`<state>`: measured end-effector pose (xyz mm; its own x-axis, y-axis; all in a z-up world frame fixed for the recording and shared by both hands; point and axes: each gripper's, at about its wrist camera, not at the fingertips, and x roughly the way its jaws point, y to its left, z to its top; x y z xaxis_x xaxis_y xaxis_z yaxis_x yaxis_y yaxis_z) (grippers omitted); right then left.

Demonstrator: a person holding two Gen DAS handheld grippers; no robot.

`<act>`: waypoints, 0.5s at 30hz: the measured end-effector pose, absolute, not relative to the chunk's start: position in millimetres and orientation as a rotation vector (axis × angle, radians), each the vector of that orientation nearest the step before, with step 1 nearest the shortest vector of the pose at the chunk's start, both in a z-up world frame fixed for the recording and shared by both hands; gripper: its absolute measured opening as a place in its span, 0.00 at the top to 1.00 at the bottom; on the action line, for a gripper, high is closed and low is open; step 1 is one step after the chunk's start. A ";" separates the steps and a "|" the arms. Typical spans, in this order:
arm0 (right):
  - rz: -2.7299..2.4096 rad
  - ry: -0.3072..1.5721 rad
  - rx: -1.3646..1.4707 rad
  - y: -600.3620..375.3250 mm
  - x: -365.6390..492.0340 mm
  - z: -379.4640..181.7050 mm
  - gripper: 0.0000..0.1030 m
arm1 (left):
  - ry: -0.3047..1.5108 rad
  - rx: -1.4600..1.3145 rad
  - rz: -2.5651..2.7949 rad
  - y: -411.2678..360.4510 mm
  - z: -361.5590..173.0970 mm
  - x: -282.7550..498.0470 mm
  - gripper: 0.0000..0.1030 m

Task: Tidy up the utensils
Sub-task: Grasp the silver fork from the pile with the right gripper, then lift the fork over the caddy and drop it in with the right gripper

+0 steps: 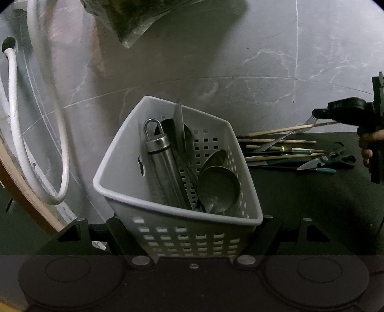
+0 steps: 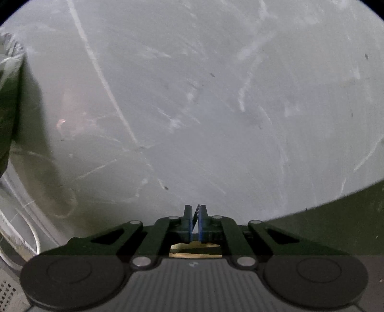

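My left gripper [image 1: 193,230] is shut on a white perforated basket [image 1: 144,168], one black finger on each side of it. Inside the basket stand a steel cylindrical tool with a loop [image 1: 163,163], round spoons [image 1: 218,184] and a flat blade [image 1: 178,124]. To its right, a fork [image 1: 288,134], wooden chopsticks [image 1: 280,141] and teal-handled cutters [image 1: 321,163] lie in a pile on the dark table [image 1: 300,196]. My right gripper [image 1: 315,114] hovers over that pile, held by a hand [image 1: 367,144]. In the right wrist view it [image 2: 195,208] is shut, and nothing shows between the blue pads [image 2: 202,223].
A grey marbled wall [image 1: 216,60] rises close behind the table. A white hose [image 1: 14,115] loops down on the left and a plastic bag of greens [image 1: 134,19] hangs above. A wooden edge [image 1: 26,192] runs along the lower left.
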<state>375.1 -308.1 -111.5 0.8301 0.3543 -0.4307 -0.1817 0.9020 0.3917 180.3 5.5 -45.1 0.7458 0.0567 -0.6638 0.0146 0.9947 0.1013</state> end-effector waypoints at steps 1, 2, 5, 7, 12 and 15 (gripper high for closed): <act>0.290 0.511 0.330 -306.1 372.6 -107.4 0.96 | 0.728 0.103 0.019 5.9 -45.1 180.3 0.24; 0.290 0.503 0.317 -302.6 368.9 -103.9 0.96 | 0.727 0.104 0.016 6.2 -44.9 180.3 0.24; 0.286 0.477 0.276 -295.5 362.9 -91.4 0.97 | 0.723 0.106 0.002 8.0 -45.1 180.6 0.24; 0.281 0.461 0.248 -292.1 357.7 -83.5 0.98 | 0.718 0.102 -0.013 10.8 -45.2 180.9 0.25; 0.270 0.415 0.173 -285.7 337.4 -55.9 0.99 | 0.712 0.102 -0.045 14.7 -45.4 183.3 0.25; 0.263 0.383 0.109 -275.4 324.4 -39.3 0.98 | 0.707 0.106 -0.065 16.3 -46.1 184.1 0.25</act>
<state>324.4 -275.4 -39.3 0.8940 0.2733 -0.3550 -0.2321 0.9603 0.1547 184.2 16.3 -46.1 0.7589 -0.0236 -0.6507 0.0951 0.9926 0.0749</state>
